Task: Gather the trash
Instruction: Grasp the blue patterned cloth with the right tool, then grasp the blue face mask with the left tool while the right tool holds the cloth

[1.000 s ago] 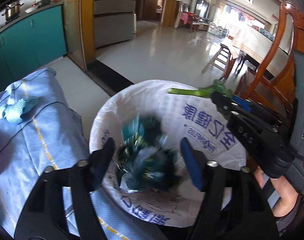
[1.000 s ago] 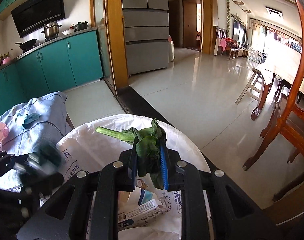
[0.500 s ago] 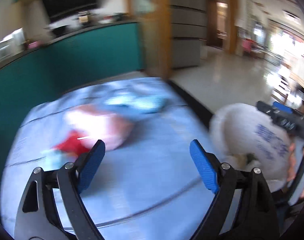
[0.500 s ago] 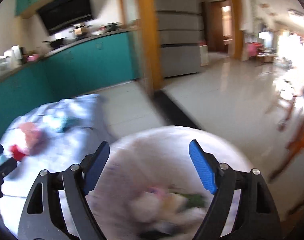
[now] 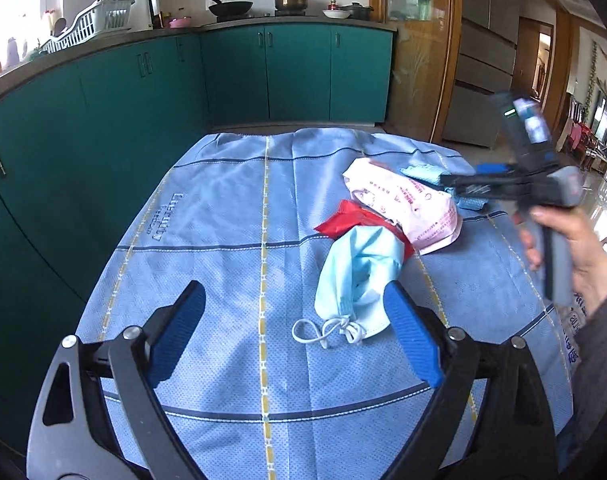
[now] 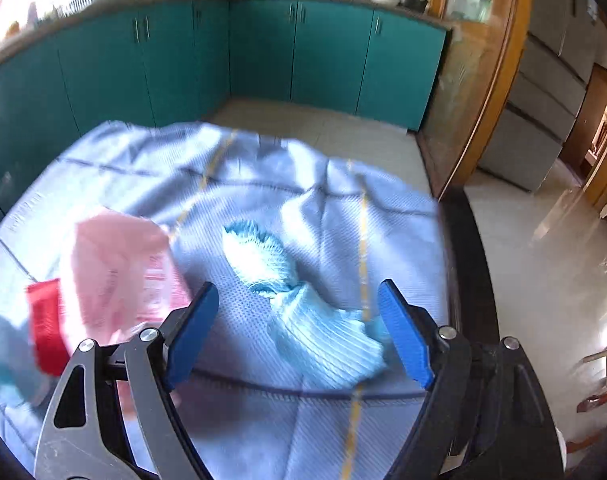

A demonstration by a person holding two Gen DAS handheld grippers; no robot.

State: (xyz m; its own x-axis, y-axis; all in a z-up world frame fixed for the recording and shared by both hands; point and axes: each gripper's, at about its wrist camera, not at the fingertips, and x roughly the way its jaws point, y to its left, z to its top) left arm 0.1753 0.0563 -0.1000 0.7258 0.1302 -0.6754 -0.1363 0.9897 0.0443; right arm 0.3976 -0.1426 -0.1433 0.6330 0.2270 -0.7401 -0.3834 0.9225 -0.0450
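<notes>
So on my left feed the left hand-held gripper (image 5: 293, 336) is spread wide with nothing between the blue pads, hovering over the worktop (image 5: 223, 240), which is covered in a light blue checked cloth. The trash sits up around 1 o'clock from it: a crumpled blue face mask (image 5: 357, 276) with its white ear loops trailing toward 6, its edge just beside the right pad. A red wrapper (image 5: 345, 220) is tucked partly under the mask, and a pink printed plastic bag (image 5: 403, 204) lies touching the wrapper further out at 1 o'clock. The right hand-held gripper (image 5: 491, 176) shows over at 3 o'clock, blurry, held in my hand (image 5: 575, 252).

Right feed is pretty smeared. Its fingers are wide apart too, empty, with a crumpled light blue cloth (image 6: 303, 300) lying right between them toward 12. The pink bag and red wrapper are off at 9 o'clock. Teal kitchen cabinets (image 6: 263, 48) run along the back
</notes>
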